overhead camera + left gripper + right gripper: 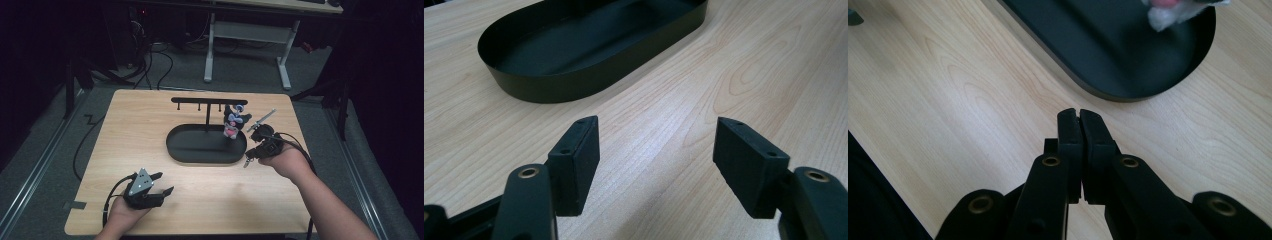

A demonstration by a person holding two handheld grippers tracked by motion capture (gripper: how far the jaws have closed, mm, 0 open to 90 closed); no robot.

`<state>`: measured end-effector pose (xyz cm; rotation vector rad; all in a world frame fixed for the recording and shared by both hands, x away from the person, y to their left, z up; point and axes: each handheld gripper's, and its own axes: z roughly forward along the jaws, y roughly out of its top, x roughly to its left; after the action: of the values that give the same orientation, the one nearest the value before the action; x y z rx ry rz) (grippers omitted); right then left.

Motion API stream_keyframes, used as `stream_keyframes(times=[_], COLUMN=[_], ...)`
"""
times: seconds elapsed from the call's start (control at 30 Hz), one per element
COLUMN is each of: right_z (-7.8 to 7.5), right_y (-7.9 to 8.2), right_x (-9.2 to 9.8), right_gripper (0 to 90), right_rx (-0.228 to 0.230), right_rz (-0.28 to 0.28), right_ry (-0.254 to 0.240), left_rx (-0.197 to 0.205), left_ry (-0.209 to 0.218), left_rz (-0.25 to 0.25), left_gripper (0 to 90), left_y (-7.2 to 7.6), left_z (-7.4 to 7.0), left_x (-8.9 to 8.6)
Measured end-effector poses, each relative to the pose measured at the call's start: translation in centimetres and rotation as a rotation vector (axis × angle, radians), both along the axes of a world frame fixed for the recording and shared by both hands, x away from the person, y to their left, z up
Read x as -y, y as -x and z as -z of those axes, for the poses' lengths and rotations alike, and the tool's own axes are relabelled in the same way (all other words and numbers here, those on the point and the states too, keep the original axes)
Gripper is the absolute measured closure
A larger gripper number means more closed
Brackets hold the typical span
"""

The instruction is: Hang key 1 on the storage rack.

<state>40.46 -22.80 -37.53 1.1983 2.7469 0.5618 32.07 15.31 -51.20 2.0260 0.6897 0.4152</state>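
The small black-and-white plush charm (231, 122) hangs on the black T-shaped rack (207, 102) over the oval black metal tray (182, 150), so hanging looks done. Right claw (248, 159) sits pinched together, empty, beside the tray; left claw (161, 184) gapes wide on the wooden bench (125, 130).

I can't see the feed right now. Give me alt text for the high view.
A small plush toy hangs from a black hook rack standing in an oval black tray on a wooden table. The right tongs, shut and empty, sit by the tray's right end; the left tongs rest open near the table's front edge.
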Motion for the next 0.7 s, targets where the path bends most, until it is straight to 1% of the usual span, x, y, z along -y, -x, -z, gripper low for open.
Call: stream_keyframes(times=[0.1,0.13,0.23,0.4,0.57,0.6,0.7], right_z=[0.0,0.0,-0.3,-1.3,-2.5,-2.8,-3.3], right_y=[-0.5,-0.7,-1.2,-2.2,-3.3,-3.6,-4.2], right_x=[-0.4,-0.6,-1.1,-2.0,-2.9,-3.1,-3.5], right_gripper=[89.4,89.4,89.4,89.4,89.3,89.3,89.3], right_rx=[-0.004,-0.008,-0.003,-0.001,0.003,0.000,0.002], right_rz=[-0.004,0.003,-0.004,-0.014,-0.017,-0.014,-0.017], right_ry=[-0.007,-0.005,-0.001,-0.009,-0.016,-0.024,-0.024], left_rx=[-0.001,-0.002,-0.001,-0.002,-0.001,-0.001,-0.003], left_ry=[0.006,0.006,0.007,0.009,0.011,0.012,0.014], left_rz=[-0.001,-0.001,-0.003,-0.005,-0.006,-0.006,-0.007], left_gripper=[35.9,35.9,35.9,35.9,35.9,35.9,35.9], left_y=[0.0,0.1,0.0,0.0,0.0,0.0,0.0], left_z=[0.0,0.0,0.0,0.0,0.1,0.1,0.0], left_x=[-0.1,-0.1,-0.2,-0.2,-0.2,-0.2,-0.3])
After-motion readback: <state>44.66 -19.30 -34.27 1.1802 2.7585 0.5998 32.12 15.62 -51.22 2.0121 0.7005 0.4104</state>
